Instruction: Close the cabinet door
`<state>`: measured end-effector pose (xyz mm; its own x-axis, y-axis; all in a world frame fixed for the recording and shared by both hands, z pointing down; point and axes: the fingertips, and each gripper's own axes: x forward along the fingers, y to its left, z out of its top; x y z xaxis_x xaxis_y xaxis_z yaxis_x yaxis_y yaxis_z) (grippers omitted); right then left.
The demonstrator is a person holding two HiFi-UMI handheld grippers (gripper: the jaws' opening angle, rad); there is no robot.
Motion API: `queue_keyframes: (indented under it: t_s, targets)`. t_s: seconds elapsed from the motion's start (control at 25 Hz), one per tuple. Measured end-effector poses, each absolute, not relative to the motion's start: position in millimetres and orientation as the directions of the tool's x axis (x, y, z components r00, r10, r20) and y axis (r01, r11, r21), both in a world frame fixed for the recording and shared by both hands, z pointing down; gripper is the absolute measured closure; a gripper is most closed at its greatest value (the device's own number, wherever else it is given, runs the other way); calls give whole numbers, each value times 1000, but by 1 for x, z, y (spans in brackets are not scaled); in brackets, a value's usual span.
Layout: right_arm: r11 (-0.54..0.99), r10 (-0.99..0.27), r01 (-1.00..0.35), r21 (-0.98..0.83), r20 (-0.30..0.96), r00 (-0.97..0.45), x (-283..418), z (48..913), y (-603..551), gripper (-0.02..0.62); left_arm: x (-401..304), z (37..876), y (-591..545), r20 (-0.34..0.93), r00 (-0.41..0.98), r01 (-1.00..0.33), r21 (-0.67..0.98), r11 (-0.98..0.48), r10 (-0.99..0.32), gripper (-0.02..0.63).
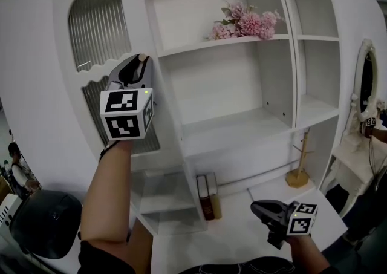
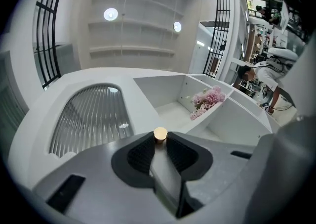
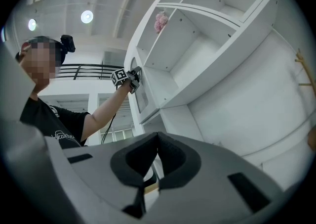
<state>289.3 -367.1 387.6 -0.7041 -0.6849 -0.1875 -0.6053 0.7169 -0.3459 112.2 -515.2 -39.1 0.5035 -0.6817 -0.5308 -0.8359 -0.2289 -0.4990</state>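
Note:
The white cabinet door [image 1: 42,85], with an arched ribbed pane [image 1: 97,25], stands at the left of the open shelves. My left gripper [image 1: 140,61] is raised against its right edge. In the left gripper view, the left gripper [image 2: 159,141] is shut on the door's small brass knob [image 2: 160,133], and the ribbed pane [image 2: 91,116] lies beyond. My right gripper [image 1: 257,207] hangs low at the lower right, over the desk top. In its own view the right gripper [image 3: 158,136] has its jaws together with nothing between them, and the left gripper [image 3: 126,76] shows far off at the door.
Pink flowers [image 1: 245,23] lie on the upper shelf. Two books [image 1: 208,196] stand under the lowest shelf, and a wooden stand [image 1: 299,164] is to their right. An oval mirror [image 1: 364,85] hangs at far right. A black round object [image 1: 45,221] sits at lower left.

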Motion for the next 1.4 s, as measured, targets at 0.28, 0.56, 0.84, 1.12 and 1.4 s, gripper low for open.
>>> queue_keyframes:
  t_s: [0.28,0.56,0.84,1.12,1.4]
  targets:
    - [744,-648,-580,-332,-145,-748,285,398,-361,588,114,-35,-514,-463,499,-835,-483,-264,-733,525]
    - [753,-631,-552,-359,-157,-759,285,403,-353,588,104,-26,-509,-454,506,-851,-399,-341,-733,432]
    - [760,-625,-559,-331,-134,-769,273,398,-338,588,83,41,-478,-371,623,-781,-324,-533,-688,430]
    - [795,-579,-541,-274,-82,-811,228,387,-309,589,73,157,-423,-238,749,-660,-184,-728,-619,430]
    - [816,-554,-529,-232,-56,-831,177,374,-271,588,93,288,-337,-50,885,-462,8,-887,-462,433]
